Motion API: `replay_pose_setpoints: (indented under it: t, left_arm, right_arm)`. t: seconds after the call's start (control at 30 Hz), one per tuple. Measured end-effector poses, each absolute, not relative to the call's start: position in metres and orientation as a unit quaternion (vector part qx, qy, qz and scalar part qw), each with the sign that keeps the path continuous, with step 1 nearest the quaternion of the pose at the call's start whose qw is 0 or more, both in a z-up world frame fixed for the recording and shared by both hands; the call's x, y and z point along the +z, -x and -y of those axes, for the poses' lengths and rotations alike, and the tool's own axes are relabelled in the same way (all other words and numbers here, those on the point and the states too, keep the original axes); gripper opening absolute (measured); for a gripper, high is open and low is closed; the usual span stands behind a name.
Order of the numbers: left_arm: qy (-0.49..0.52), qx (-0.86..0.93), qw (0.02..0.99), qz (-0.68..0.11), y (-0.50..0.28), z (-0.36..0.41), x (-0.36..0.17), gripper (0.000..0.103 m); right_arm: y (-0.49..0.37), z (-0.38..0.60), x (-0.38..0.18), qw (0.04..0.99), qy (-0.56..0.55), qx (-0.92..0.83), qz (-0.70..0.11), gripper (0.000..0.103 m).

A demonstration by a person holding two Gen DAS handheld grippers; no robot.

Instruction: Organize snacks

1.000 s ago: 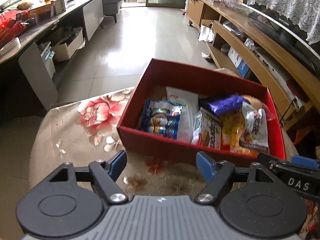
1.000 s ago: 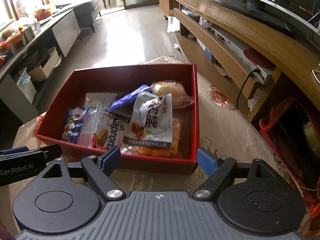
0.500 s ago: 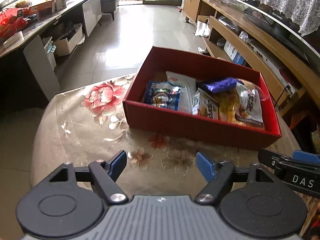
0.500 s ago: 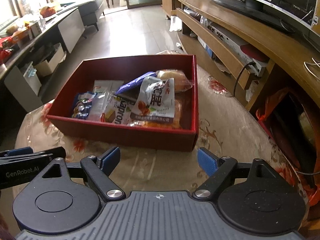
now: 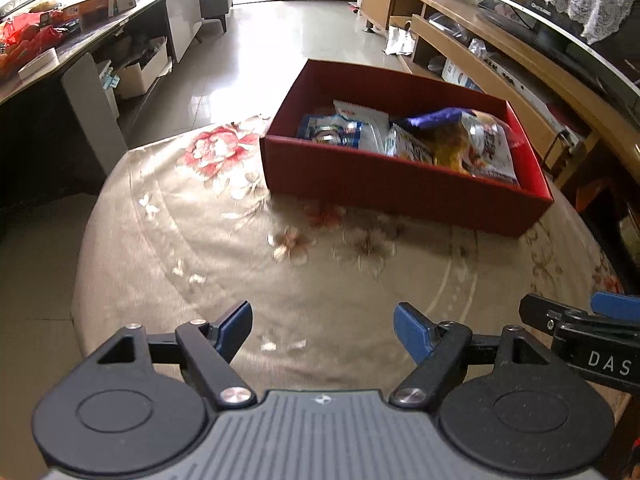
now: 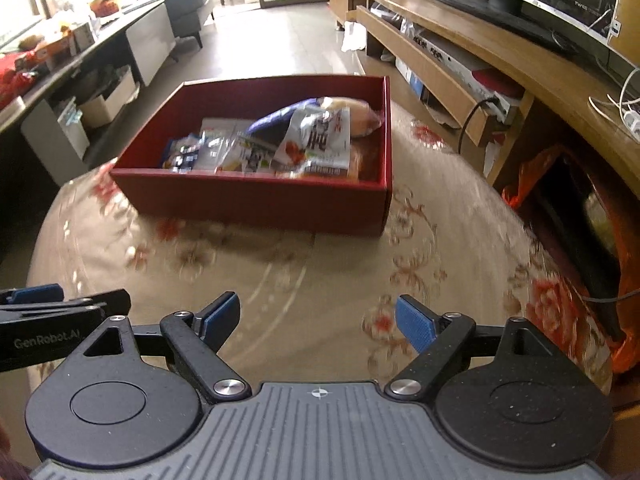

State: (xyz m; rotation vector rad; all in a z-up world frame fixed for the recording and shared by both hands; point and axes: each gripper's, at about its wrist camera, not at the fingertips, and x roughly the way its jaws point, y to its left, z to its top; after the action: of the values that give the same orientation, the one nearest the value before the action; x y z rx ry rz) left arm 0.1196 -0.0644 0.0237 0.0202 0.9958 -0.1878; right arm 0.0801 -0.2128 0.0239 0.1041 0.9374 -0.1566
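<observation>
A red box (image 5: 360,178) (image 6: 256,200) stands at the far side of a round table with a beige floral cloth (image 5: 224,248) (image 6: 304,280). Several snack packets lie inside it: a blue-and-white pack (image 5: 330,130) at the left, a purple wrapper (image 5: 432,117), a white printed bag (image 6: 320,138) and a bun in clear wrap (image 6: 362,116). My left gripper (image 5: 323,326) is open and empty, well back from the box over the near cloth. My right gripper (image 6: 318,318) is open and empty beside it, also well back from the box.
A long wooden TV cabinet (image 6: 460,40) with a screen runs along the right. A dark counter (image 5: 60,36) with cluttered goods and boxes below stands at the left. Tiled floor (image 5: 280,36) lies beyond the table. An orange bag (image 6: 532,176) sits at the right of the table.
Both grippers have pulled back from the box towards the near table edge, so the box looks smaller and farther. Both stayed open and empty.
</observation>
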Motion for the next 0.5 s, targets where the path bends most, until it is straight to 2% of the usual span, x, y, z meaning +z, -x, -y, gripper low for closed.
replay_pose_setpoints:
  t: [0.5]
  left_arm:
    - [-0.014, -0.097, 0.872, -0.480, -0.076, 0.053, 0.016, 0.084]
  right_arm:
    - [-0.038, 0.197, 0.015, 0.887, -0.038, -0.070, -0.455, 0.090]
